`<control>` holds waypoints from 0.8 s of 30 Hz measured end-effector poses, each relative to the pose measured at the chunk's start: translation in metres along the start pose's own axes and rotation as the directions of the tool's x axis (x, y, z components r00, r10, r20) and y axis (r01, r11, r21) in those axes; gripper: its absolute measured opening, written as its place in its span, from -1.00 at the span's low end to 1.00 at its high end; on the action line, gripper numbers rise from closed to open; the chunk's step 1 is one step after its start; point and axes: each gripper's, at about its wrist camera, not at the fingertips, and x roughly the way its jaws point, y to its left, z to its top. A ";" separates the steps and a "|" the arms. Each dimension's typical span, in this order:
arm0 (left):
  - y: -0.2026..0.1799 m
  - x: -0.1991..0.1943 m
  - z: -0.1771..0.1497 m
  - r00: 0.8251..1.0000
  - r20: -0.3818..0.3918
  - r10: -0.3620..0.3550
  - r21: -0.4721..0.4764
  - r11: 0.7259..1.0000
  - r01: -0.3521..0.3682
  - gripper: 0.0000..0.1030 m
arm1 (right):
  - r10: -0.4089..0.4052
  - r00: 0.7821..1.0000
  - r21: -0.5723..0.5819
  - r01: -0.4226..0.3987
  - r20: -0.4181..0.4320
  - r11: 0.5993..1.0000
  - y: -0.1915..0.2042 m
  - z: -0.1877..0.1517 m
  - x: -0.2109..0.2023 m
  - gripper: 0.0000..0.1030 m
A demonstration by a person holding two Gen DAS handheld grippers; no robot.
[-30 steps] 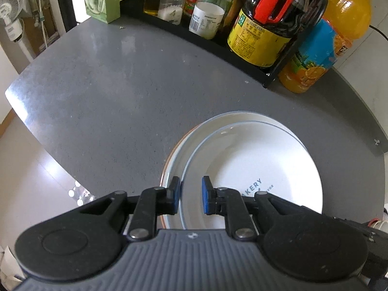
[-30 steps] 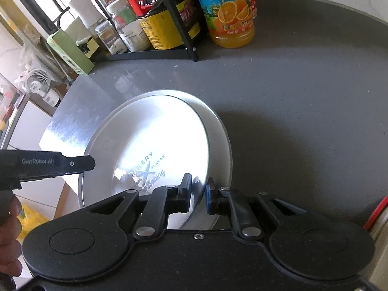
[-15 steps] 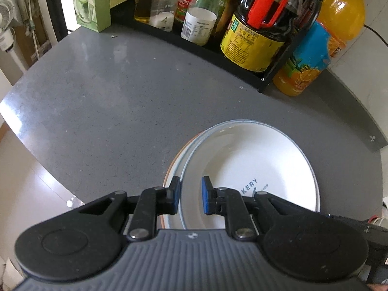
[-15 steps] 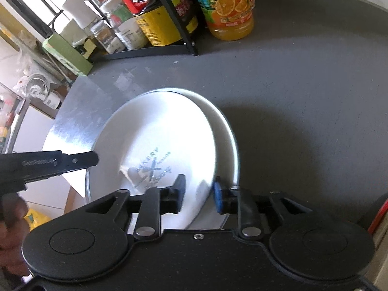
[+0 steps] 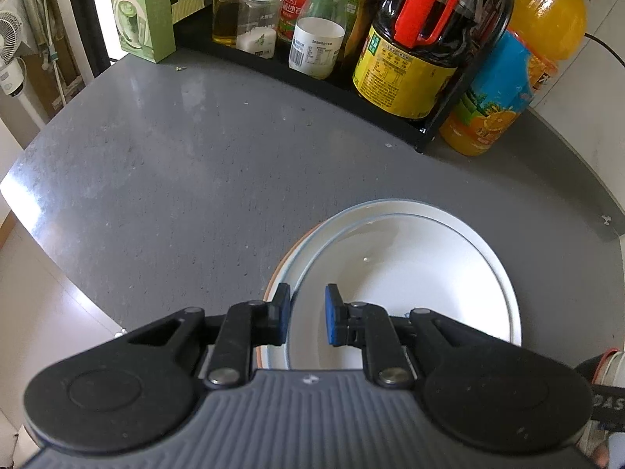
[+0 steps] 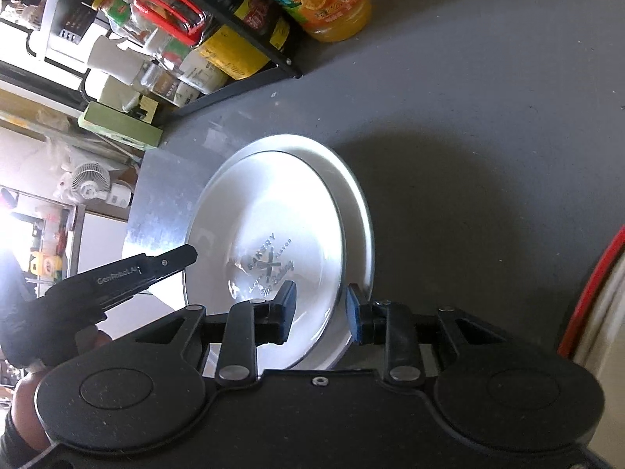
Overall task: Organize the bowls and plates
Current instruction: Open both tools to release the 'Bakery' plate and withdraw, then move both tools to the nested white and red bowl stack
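Right wrist view: our right gripper [image 6: 319,310], jaws closing, straddles the white round ceramic plate's [image 6: 273,211] near rim without pinching it.

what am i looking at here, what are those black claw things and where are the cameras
No robot here: a person holds a two-finger black gripper in each hand, and each carries a wide-angle camera looking along its fingers. One picture is the left gripper, the other the right gripper. On the round grey countertop sits a white printed plate stacked on a larger white plate; behind are a black bottle rack and an orange juice bottle. Each gripper straddles the top plate's rim. The right jaws are closing but not touching; whether the left pinches is unclear.
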 end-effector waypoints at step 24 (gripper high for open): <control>-0.050 -0.035 -0.005 1.000 0.008 -0.023 0.049 0.999 0.023 -0.16 | 0.002 0.965 -0.156 0.040 0.261 0.987 -0.011 -0.007 -0.099 0.15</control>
